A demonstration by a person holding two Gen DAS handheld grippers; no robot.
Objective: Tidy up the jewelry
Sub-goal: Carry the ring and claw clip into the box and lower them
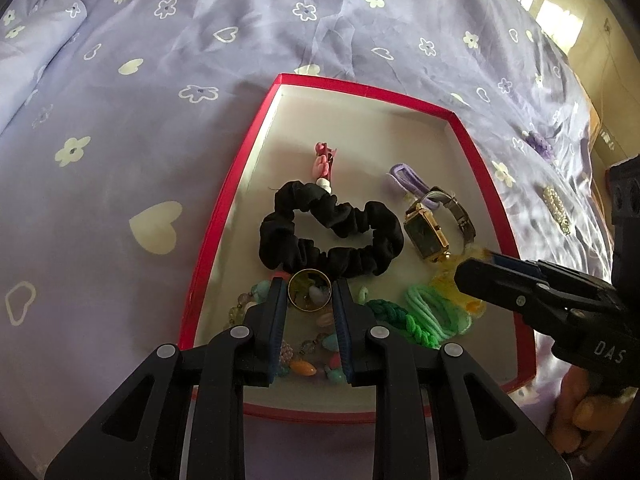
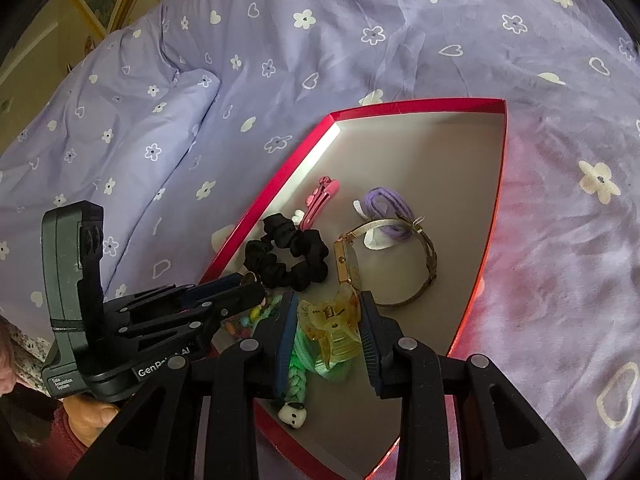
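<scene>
A shallow red box [image 1: 236, 184] with a pale floor lies on the bed. My left gripper [image 1: 308, 294] hangs low over its near corner, shut on a small gold ring [image 1: 298, 280], above a colourful bead bracelet [image 1: 304, 366]. My right gripper [image 2: 328, 312] has its pads against both sides of a yellow claw hair clip [image 2: 332, 330], just over green hair ties [image 2: 298, 376]. In the box also lie a black scrunchie [image 1: 328, 236], a gold watch [image 1: 426, 232], a pink hair clip [image 1: 324, 162] and a purple hair tie [image 1: 408, 180].
A lilac bedsheet [image 1: 160, 80] printed with flowers and hearts surrounds the box. A sparkly barrette [image 1: 556, 208] and a purple flower piece [image 1: 538, 144] lie on the sheet right of the box. A person's hand [image 1: 580, 416] holds the right gripper's handle.
</scene>
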